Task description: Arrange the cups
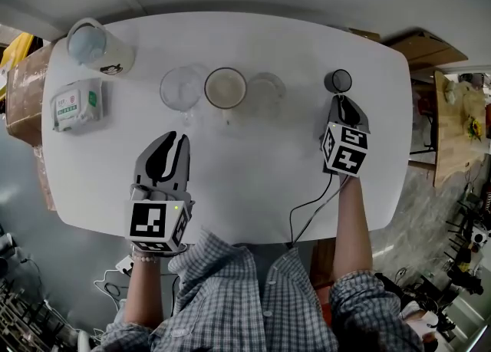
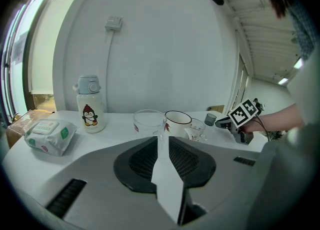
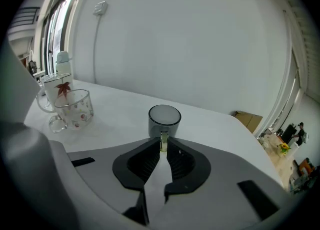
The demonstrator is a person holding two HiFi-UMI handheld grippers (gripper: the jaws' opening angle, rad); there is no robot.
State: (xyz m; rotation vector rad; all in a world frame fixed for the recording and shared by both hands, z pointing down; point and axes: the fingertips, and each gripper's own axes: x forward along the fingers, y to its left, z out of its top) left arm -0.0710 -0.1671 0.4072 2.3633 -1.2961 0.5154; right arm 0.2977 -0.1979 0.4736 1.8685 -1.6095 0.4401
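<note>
Here, the small grey translucent cup [image 1: 338,80] stands upright at the far right of the white oval table [image 1: 253,166], well apart from the other cups. The right gripper [image 1: 342,100] is clenched on the cup's thin pale handle [image 3: 163,140], the jaws nearly together. The left gripper [image 1: 176,137] rests near the table's front edge, its jaws narrowly apart with nothing between them. There are four cups in all. Three stand in a row at the far middle: one clear glass tumbler [image 1: 182,88], one white mug with a dark rim [image 1: 225,88] and one clear glass mug with coloured dots [image 1: 266,93]. One penguin-printed bottle [image 1: 96,45] and one pack of wet wipes [image 1: 77,103] occupy the left end.
</note>
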